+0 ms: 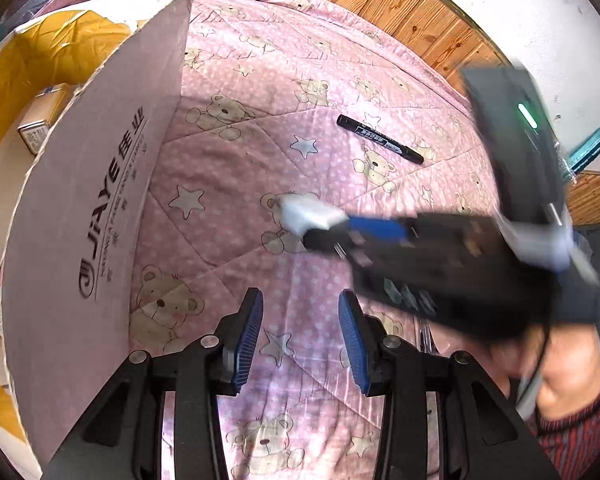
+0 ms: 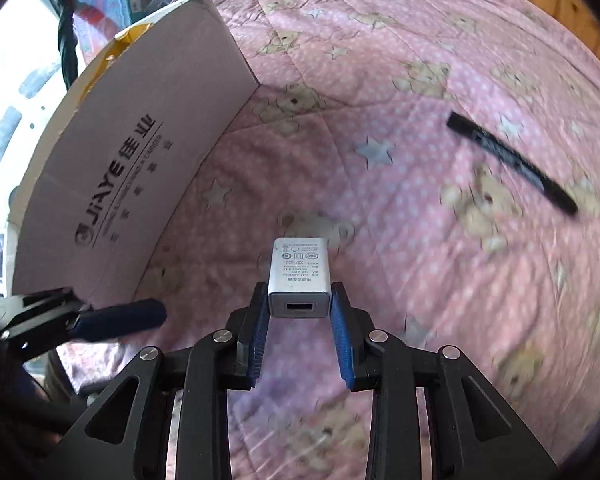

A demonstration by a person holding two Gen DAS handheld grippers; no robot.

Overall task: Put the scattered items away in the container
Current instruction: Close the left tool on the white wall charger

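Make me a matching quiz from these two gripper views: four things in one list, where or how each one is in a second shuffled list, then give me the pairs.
Things
1. white USB charger
2. black marker
3. cardboard box
4. left gripper

States
A. open, holding nothing
B. lying loose on the pink quilt
C. clamped between the right gripper fingers
D. standing at the left edge of the quilt, flap raised

Pairs: 1-C, 2-B, 3-D, 4-A
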